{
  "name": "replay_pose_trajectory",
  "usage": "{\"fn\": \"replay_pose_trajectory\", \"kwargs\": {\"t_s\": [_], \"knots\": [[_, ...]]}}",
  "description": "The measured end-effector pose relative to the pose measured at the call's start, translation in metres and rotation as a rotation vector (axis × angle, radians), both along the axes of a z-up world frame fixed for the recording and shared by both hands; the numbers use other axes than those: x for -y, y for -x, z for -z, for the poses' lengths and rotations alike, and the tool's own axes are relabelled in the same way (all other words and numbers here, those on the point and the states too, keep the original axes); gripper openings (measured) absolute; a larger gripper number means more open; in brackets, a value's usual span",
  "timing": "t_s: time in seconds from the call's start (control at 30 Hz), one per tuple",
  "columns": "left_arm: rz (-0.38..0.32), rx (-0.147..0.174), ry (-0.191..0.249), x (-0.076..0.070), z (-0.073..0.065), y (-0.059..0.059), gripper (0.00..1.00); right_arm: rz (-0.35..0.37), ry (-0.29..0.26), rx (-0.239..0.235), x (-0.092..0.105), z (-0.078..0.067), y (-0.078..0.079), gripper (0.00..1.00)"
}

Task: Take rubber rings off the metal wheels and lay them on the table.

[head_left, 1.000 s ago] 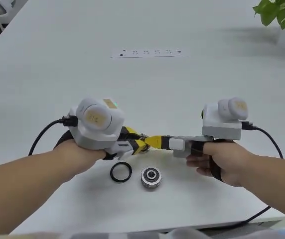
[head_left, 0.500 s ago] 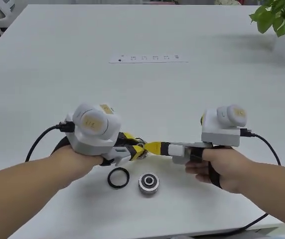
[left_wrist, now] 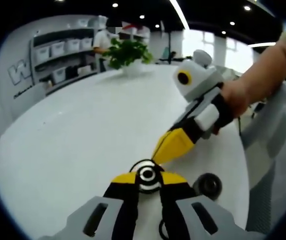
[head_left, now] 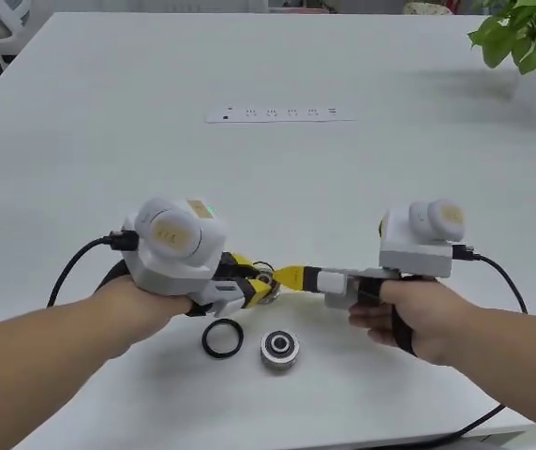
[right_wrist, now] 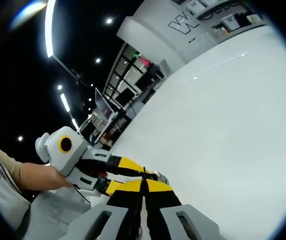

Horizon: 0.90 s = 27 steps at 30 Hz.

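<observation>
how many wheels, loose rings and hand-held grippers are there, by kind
metal wheels: 2
loose rubber rings: 1
hand-held grippers: 2
total: 5

We see one black rubber ring (head_left: 222, 337) lying flat on the white table (head_left: 109, 141), with no wheel inside it. Just beside it, apart from it, a bare wheel (head_left: 279, 347) of silver metal with a dark hub also lies flat. A second wheel (left_wrist: 147, 175) is clamped above the table in the left gripper (left_wrist: 147, 178), showing dark and pale concentric bands. We cannot tell whether a ring is on it.
</observation>
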<state>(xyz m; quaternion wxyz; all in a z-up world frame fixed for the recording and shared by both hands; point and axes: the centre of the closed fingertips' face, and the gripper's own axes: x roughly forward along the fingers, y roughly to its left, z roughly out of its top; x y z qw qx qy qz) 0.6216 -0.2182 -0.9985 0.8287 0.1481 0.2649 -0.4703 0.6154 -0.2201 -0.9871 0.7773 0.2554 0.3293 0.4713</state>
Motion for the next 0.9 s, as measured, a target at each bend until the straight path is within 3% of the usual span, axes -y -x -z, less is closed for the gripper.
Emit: {"fn": "replay_pose_trajectory", "kwargs": {"t_s": [0.23,0.33,0.9], "knots": [[0.009,0.013,0.029,-0.004,-0.012,0.004,0.2,-0.005,-0.016,-0.002,-0.003,-0.004,0.003,0.0],[0.015,0.005,0.042,-0.007,-0.015,0.007,0.26,-0.003,-0.024,-0.005,-0.002,-0.004,0.001,0.0],[-0.008,-0.006,0.118,-0.036,-0.036,0.029,0.39,-0.029,-0.067,-0.005,-0.007,-0.012,0.003,0.0]]}}
